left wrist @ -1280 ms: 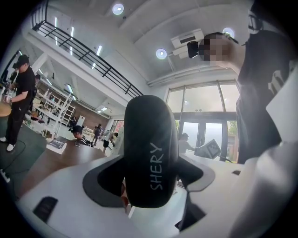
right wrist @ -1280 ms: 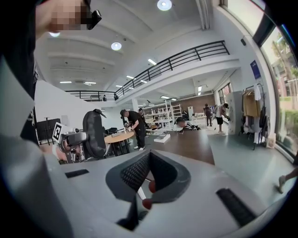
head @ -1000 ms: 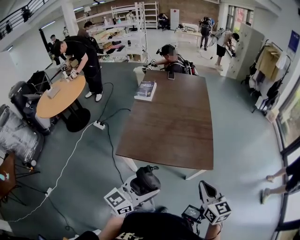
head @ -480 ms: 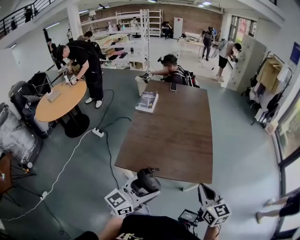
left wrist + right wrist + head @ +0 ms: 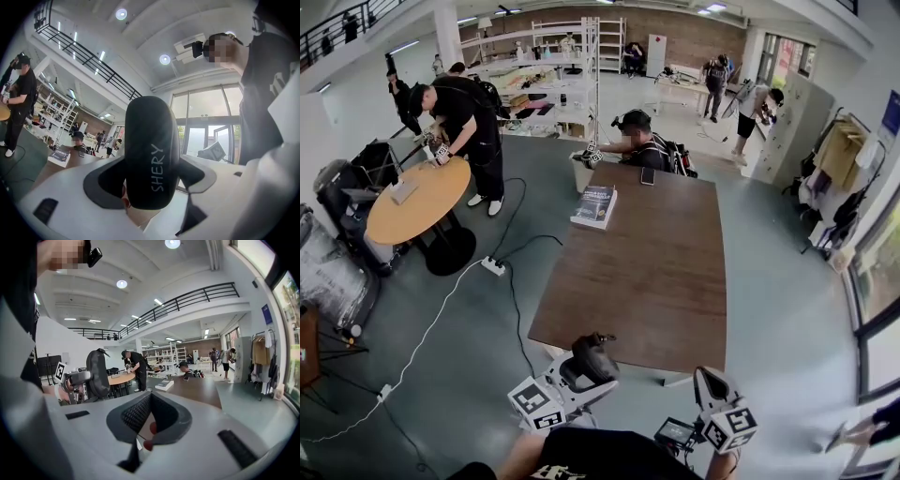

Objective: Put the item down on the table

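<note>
A black oblong case (image 5: 152,140) with "SHERY" printed on it stands upright between the jaws of my left gripper (image 5: 151,180), which is shut on it. In the head view the left gripper (image 5: 584,367) holds the case (image 5: 594,356) in the air, just short of the near edge of the long brown table (image 5: 656,272). The right gripper view shows the case (image 5: 97,373) off to the left. My right gripper (image 5: 712,382) hangs to the right of it, also short of the table. Its jaws (image 5: 150,401) are shut with nothing in them.
A dark book (image 5: 595,204) lies at the table's far left corner and a phone (image 5: 647,175) at the far end, where a seated person (image 5: 639,141) works. A round wooden table (image 5: 417,199) and cables with a power strip (image 5: 494,266) are on the left.
The view has drawn a little nearer to the brown table. Both grippers keep their places, the left still holding the case. A passer-by at the right edge has walked almost out of view.
</note>
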Demonstrator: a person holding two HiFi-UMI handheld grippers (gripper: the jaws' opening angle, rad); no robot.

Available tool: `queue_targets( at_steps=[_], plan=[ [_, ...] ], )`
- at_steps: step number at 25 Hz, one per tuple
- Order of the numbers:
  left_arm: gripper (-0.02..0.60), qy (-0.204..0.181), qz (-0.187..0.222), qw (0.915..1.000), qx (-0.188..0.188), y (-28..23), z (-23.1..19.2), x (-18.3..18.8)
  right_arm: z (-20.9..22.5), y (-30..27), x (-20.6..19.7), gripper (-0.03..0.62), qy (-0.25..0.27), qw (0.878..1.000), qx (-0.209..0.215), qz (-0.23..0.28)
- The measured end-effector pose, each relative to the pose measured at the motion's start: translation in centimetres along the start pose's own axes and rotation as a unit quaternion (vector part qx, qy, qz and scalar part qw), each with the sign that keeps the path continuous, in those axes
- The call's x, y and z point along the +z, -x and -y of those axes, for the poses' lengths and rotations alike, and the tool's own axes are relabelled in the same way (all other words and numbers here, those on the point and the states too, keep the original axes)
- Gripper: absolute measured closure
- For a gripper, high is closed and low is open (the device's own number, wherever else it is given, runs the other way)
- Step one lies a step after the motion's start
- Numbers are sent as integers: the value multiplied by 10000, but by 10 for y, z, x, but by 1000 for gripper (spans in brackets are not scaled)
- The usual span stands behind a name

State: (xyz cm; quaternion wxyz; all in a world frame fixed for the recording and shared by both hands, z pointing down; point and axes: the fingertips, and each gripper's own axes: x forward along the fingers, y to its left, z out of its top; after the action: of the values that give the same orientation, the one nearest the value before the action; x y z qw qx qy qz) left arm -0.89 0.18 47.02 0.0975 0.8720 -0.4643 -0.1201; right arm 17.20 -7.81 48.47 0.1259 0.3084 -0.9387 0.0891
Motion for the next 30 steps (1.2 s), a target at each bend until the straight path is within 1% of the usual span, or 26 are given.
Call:
queue_targets(
  at_steps=[7,13,19,30],
  plan=[
    [239,111,-26,9999,47,0,-22,1,0,-20,-1,609,-59,9999,-6,-98],
    [239,111,-44,9999,-44,-2,-33,3,-6,-38,0,609,-56,9999,55,-142],
    [239,165,-88,9998,-34,-1,-51,5,-11,-54,4,609,-60,9997,78,-216],
    [239,247,-74,9996,-75,2,-95,11,-20,-96,8,609,-20,9995,24,-324]
  ],
)
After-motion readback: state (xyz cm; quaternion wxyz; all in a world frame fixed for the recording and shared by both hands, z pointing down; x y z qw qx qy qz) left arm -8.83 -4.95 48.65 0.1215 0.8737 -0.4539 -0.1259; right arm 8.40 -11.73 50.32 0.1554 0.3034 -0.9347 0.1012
